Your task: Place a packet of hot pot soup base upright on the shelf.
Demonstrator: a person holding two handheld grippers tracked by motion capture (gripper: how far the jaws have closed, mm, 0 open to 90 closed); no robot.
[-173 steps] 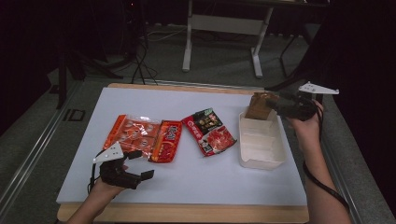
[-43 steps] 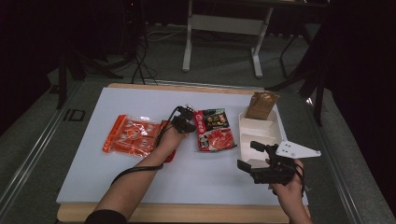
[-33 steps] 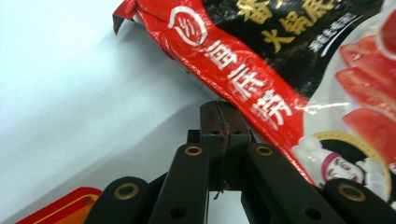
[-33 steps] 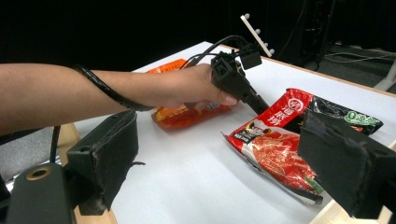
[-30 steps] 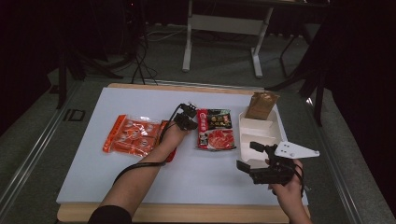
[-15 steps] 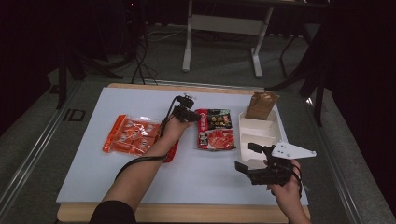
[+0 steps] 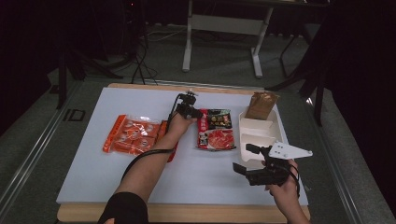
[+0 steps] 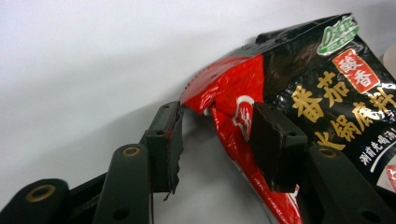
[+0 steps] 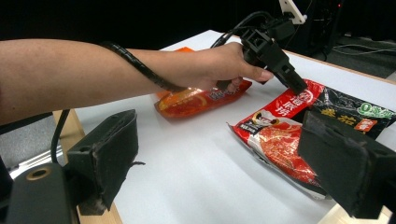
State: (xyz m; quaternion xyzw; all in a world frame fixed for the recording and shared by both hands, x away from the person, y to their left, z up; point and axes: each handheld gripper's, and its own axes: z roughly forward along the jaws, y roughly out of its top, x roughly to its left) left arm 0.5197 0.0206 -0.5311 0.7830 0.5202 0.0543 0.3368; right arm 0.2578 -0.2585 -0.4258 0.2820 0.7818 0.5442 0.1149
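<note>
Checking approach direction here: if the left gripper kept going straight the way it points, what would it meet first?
Most likely the red and black sauce packet: the left gripper has its jaws open around the packet's corner, having just been opening, so the packet body lies directly ahead.

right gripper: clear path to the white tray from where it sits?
Probably yes. The right gripper hovers open just in front of the white tray, with bare table between them. The left gripper is off at the red and black packet, and the brown pouch stands at the tray's far end.
</note>
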